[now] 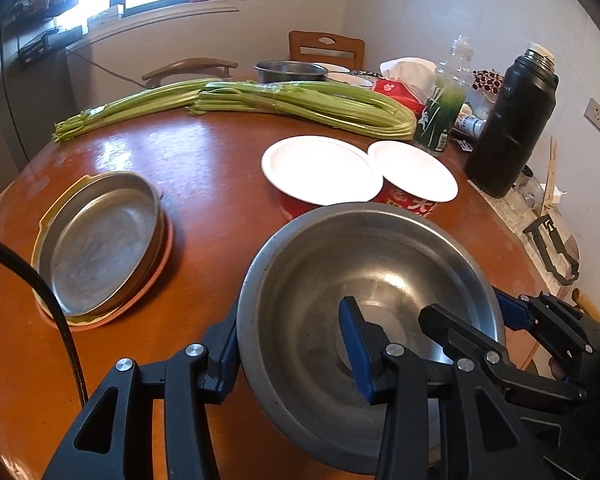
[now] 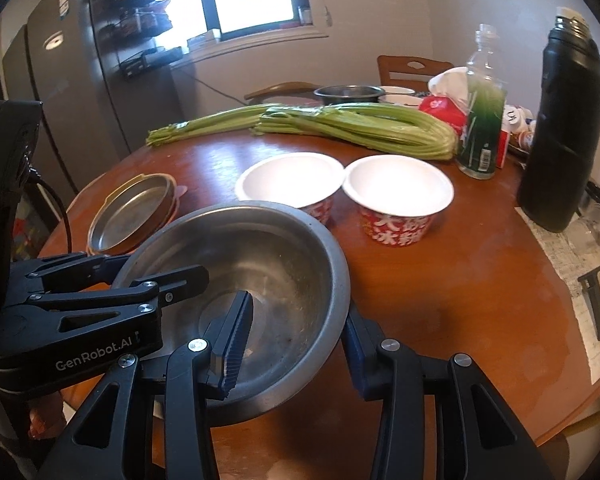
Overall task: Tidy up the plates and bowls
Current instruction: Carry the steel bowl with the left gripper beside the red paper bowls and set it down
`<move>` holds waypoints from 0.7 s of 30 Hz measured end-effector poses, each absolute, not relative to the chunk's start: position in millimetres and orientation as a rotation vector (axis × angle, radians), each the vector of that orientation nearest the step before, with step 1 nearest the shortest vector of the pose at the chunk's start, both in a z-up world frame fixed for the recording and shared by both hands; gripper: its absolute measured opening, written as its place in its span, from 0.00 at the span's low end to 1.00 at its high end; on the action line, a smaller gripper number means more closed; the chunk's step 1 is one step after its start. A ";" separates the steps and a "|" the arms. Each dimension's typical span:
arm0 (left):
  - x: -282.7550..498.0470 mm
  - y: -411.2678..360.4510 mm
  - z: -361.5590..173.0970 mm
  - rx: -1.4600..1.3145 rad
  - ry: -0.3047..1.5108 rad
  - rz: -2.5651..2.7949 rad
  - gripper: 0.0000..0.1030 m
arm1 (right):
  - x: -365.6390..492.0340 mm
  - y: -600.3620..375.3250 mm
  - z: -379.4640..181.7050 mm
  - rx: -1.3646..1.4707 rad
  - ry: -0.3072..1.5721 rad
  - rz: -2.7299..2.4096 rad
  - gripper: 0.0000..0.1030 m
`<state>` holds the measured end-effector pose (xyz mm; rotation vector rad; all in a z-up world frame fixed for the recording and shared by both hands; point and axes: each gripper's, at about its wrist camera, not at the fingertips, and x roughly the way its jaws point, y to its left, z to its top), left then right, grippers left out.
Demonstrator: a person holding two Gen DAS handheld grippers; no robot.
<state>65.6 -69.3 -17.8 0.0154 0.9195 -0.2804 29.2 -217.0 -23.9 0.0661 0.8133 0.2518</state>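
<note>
A large steel bowl (image 1: 364, 280) (image 2: 260, 264) sits near the front of the round wooden table (image 1: 204, 168). My left gripper (image 1: 292, 344) straddles its left rim, one finger outside and one inside. My right gripper (image 2: 300, 336) straddles its right rim the same way, and also shows in the left wrist view (image 1: 472, 316). Neither visibly pinches the rim. A steel plate (image 1: 100, 248) (image 2: 130, 210) lies on stacked plates at the left. Two red paper bowls with white insides (image 1: 320, 172) (image 1: 414, 176) (image 2: 290, 180) (image 2: 398, 190) stand behind the steel bowl.
Celery bunches (image 1: 300, 102) (image 2: 356, 124) lie across the back. A black flask (image 1: 512, 120) (image 2: 564, 132), a green bottle (image 1: 444, 116) (image 2: 482, 120) and a tissue pack (image 1: 398, 92) stand at the back right, a steel pot (image 1: 290, 70) at the far edge. Chairs stand behind.
</note>
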 end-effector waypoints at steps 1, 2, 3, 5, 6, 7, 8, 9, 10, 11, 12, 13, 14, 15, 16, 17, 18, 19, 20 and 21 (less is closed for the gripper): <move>64.3 -66.1 -18.7 0.016 0.921 -0.277 0.44 | 27.9 -214.4 -24.2 0.063 0.815 0.256 0.44; 63.6 -64.3 -19.6 0.014 0.923 -0.276 0.44 | 27.9 -212.7 -24.5 0.061 0.819 0.260 0.44; 62.9 -63.0 -20.4 0.011 0.924 -0.276 0.44 | 27.2 -210.8 -24.8 0.060 0.821 0.263 0.44; 61.4 -60.2 -22.5 0.010 0.926 -0.270 0.44 | 25.8 -207.4 -25.1 0.053 0.822 0.267 0.44; 60.7 -59.3 -23.7 0.012 0.927 -0.267 0.44 | 25.6 -205.9 -25.5 0.051 0.824 0.269 0.44; 59.7 -58.5 -24.7 0.012 0.928 -0.265 0.44 | 25.7 -204.6 -26.2 0.050 0.827 0.271 0.44; 59.5 -57.7 -26.0 0.011 0.929 -0.263 0.44 | 25.7 -203.4 -27.0 0.049 0.830 0.274 0.44; 58.7 -56.5 -26.9 0.012 0.930 -0.263 0.44 | 25.7 -202.7 -28.1 0.050 0.832 0.275 0.44; 58.6 -55.8 -28.5 0.013 0.933 -0.262 0.44 | 26.0 -202.1 -29.6 0.052 0.837 0.276 0.44; 58.9 -55.3 -29.5 0.012 0.935 -0.260 0.44 | 26.2 -201.9 -30.8 0.053 0.841 0.278 0.44; 58.8 -55.0 -30.7 0.013 0.935 -0.259 0.44 | 26.8 -201.4 -32.6 0.056 0.846 0.279 0.44; 59.2 -55.0 -32.2 0.015 0.938 -0.257 0.44 | 27.0 -201.3 -33.8 0.058 0.849 0.279 0.44; 59.9 -55.5 -33.7 0.016 0.940 -0.254 0.44 | 27.3 -201.3 -34.8 0.059 0.851 0.280 0.44; 59.9 -55.7 -34.8 0.017 0.940 -0.254 0.44 | 28.5 -201.5 -36.0 0.060 0.854 0.281 0.44; 60.2 -56.1 -36.0 0.019 0.943 -0.253 0.44 | 29.8 -202.0 -37.4 0.062 0.860 0.280 0.44; 60.2 -56.2 -37.2 0.021 0.946 -0.252 0.44 | 30.3 -202.4 -38.3 0.064 0.863 0.280 0.44; 60.4 -56.4 -38.1 0.022 0.945 -0.251 0.44 | 30.7 -202.6 -39.0 0.063 0.864 0.280 0.44; 60.6 -56.8 -38.7 0.022 0.947 -0.251 0.44 | 30.6 -202.7 -39.4 0.065 0.865 0.281 0.44; 60.9 -56.8 -39.6 0.022 0.949 -0.250 0.44 | 30.9 -203.2 -39.9 0.067 0.865 0.281 0.44; 60.9 -57.0 -40.3 0.024 0.950 -0.249 0.44 | 31.3 -203.2 -40.2 0.068 0.866 0.282 0.44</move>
